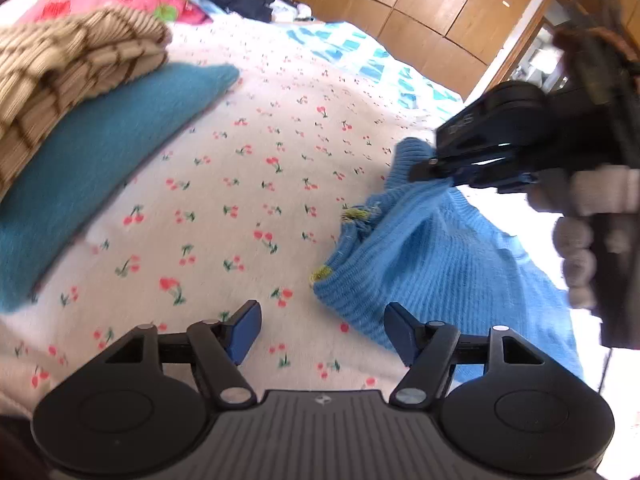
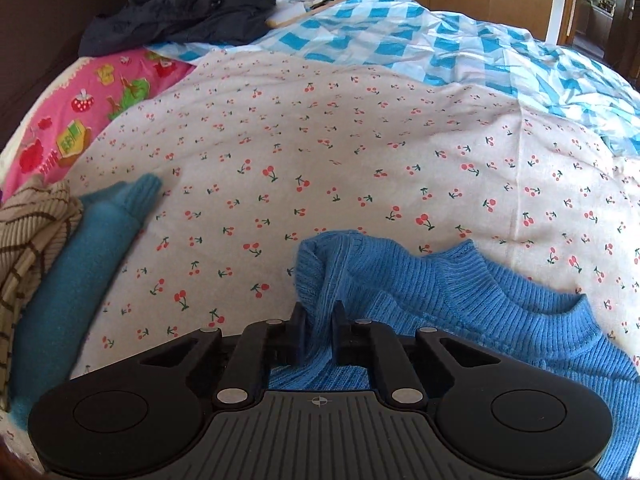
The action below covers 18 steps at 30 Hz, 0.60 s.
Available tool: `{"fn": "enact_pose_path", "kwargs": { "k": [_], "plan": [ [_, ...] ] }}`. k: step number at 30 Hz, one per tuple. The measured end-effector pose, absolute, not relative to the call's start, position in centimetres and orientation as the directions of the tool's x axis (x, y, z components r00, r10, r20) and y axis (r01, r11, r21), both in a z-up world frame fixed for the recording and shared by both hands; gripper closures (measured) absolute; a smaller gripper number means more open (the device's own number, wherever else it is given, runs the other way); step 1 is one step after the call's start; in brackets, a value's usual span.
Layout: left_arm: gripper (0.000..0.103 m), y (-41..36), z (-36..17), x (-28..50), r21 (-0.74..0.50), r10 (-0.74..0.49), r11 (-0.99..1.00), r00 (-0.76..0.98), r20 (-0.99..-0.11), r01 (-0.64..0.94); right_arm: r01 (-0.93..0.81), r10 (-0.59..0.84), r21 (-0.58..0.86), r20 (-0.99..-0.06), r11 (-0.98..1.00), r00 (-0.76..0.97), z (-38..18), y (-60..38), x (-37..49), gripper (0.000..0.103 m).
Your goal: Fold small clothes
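A small blue knit sweater [image 1: 432, 264] lies bunched on the cherry-print sheet [image 1: 256, 168]. In the right wrist view my right gripper [image 2: 320, 328] is shut on a fold of the blue sweater [image 2: 460, 300], whose neckline spreads to the right. The left wrist view shows that same right gripper [image 1: 436, 172] pinching the sweater's upper edge and lifting it a little. My left gripper [image 1: 322, 334] stands open just above the sheet, at the sweater's lower left corner, with nothing between its blue pads [image 1: 245, 332].
A folded teal garment [image 1: 96, 168] with a beige checked knit [image 1: 60, 76] on top lies at the left. A pink printed pillow [image 2: 92, 120], dark clothes [image 2: 180, 8] and a blue checked quilt [image 2: 460, 44] lie at the far side. Wooden cabinets [image 1: 420, 4] stand behind the bed.
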<state>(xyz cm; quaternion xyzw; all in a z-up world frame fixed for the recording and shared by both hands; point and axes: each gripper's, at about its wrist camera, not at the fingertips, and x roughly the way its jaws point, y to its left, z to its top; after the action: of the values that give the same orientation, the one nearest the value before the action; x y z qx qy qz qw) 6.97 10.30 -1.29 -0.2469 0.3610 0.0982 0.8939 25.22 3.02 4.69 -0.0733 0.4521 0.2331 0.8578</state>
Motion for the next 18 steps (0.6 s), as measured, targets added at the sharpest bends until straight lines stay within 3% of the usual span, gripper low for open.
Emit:
{"fn": "enact_pose_path", "kwargs": {
  "k": [6, 8, 11, 18],
  "plan": [
    [0.033, 9.5, -2.0, 9.4, -0.339, 0.020, 0.877, 0.732, -0.681, -0.340, -0.450, 0.401, 0.173, -0.780, 0.876, 0.481, 5.9, 0.3, 25.2, 0.093],
    [0.055, 9.1, -1.6, 9.4, -0.346, 0.001, 0.885, 0.743, -0.669, -0.312, -0.443, 0.423, 0.204, -0.767, 0.873, 0.481, 6.4, -0.9, 25.1, 0.093],
    [0.074, 7.4, -0.1, 9.1, -0.341, -0.023, 0.906, 0.775, -0.632, -0.252, -0.431, 0.452, 0.243, -0.742, 0.869, 0.494, 7.3, -3.3, 24.6, 0.093],
    [0.079, -0.9, 4.5, 9.1, -0.347, -0.228, 0.937, 0.809, -0.541, 0.032, -0.352, 0.470, 0.317, -0.683, 0.880, 0.559, 9.6, -13.3, 23.0, 0.093]
  ]
}}
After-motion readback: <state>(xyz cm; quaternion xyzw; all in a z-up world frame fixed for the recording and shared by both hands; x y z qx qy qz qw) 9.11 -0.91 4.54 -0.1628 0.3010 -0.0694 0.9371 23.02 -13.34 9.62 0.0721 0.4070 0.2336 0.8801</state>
